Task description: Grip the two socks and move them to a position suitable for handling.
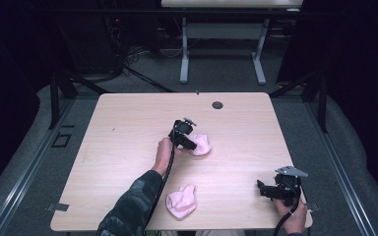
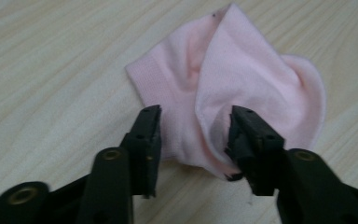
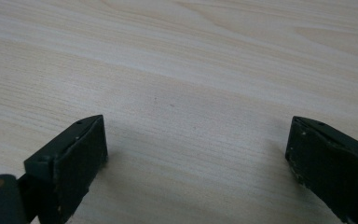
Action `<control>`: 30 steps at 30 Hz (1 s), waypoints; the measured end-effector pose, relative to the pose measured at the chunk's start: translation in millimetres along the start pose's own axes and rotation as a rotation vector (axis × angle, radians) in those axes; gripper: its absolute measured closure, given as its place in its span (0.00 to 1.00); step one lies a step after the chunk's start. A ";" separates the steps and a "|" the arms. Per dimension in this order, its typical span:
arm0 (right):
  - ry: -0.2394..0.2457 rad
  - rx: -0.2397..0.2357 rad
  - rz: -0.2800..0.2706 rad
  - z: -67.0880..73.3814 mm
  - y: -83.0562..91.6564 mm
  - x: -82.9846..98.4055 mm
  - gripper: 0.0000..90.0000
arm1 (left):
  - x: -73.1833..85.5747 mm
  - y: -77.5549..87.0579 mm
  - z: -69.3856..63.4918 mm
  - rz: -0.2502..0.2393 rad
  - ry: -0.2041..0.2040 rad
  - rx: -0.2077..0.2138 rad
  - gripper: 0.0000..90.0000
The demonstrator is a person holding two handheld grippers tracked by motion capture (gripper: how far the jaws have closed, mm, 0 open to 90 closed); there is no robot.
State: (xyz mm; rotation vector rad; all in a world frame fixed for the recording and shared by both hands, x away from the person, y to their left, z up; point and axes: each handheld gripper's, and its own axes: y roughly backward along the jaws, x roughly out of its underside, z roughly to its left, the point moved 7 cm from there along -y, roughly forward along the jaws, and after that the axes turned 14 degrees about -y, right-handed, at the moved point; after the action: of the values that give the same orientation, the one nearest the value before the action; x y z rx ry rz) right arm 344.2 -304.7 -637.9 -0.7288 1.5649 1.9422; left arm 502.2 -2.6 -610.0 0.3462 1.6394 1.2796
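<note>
Writing: none can be read on the socks, the grippers or the table top.
Table [image 1: 128, 128]: light wood grain, with a small dark round fitting [image 1: 217, 104] near its far edge; a grey floor and a second table's white legs [image 1: 184, 54] lie beyond.
Far sock [image 2: 242, 88]: pink and crumpled, lying near the middle of the table; in the high view [image 1: 202, 145] it sits just past the left gripper's tips.
Near sock [image 1: 181, 201]: a second pink sock, bunched, close to the person's edge of the table and well apart from the first.
Obstructions: nothing lies between the far sock and the left gripper; the near sock sits beside the camouflage-patterned sleeve [image 1: 130, 206], away from both grippers.
Left gripper [image 2: 193, 128]: reached forward over the middle of the table [image 1: 189, 142], jaws partly closed with a fold of the far sock between them; the jaw on the right of its own view presses into the cloth, the other lies at the sock's cuff edge, and whether the fold is pinched tight cannot be told.
Right gripper [image 3: 196, 140]: jaws wide apart with bare wood between them, holding nothing; in the high view [image 1: 262, 188] it rests low at the table's near right corner, well away from both socks.
</note>
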 end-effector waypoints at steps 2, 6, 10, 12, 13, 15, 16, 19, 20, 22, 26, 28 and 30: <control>0.000 0.000 0.000 0.0 0.0 0.0 0.05 | 0.8 -0.6 -1.7 0.005 -0.015 -0.001 0.79; 0.000 0.000 0.000 0.0 0.0 0.0 0.05 | 1.6 -0.5 -3.7 -0.009 -0.021 0.007 0.92; -0.001 0.001 0.000 0.1 0.0 0.0 0.05 | -0.5 11.6 -5.5 -0.044 -0.027 0.009 0.94; 0.000 0.001 -0.001 0.0 0.0 0.0 0.05 | -2.7 23.8 -7.5 -0.071 -0.042 0.003 0.94; -0.001 0.001 -0.001 0.1 0.0 0.0 0.05 | -4.0 30.5 -9.4 -0.088 -0.045 0.002 0.94; 0.000 0.001 0.000 0.0 0.0 0.0 0.05 | -5.1 45.7 -12.4 -0.118 -0.058 -0.007 0.94; 0.000 0.001 0.000 0.0 0.1 0.0 0.05 | -5.0 53.3 -14.7 -0.134 -0.064 -0.007 0.94; -0.001 0.001 0.000 0.1 0.1 0.0 0.05 | -1.0 74.0 -22.5 -0.170 -0.087 -0.015 0.94; -0.001 0.001 -0.001 0.1 0.0 0.0 0.05 | 1.9 79.4 -25.1 -0.172 -0.096 -0.015 0.94; -0.001 0.000 0.000 0.0 0.0 0.0 0.05 | 9.0 88.4 -30.7 -0.179 -0.101 -0.016 0.94; -0.001 0.000 0.000 0.0 0.0 0.0 0.05 | 30.1 96.3 -38.8 -0.174 -0.096 -0.004 0.94; -0.002 0.000 0.000 0.0 0.0 0.0 0.05 | 42.5 95.8 -42.0 -0.165 -0.087 0.006 0.94; -0.001 0.000 0.001 0.0 0.1 0.0 0.05 | 53.9 92.7 -44.4 -0.162 -0.070 0.013 0.94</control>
State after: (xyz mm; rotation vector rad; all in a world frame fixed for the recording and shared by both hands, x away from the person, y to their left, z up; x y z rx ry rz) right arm 344.2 -304.8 -637.9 -0.7269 1.5648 1.9424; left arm 410.0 47.8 -560.7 0.2580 1.5841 1.1240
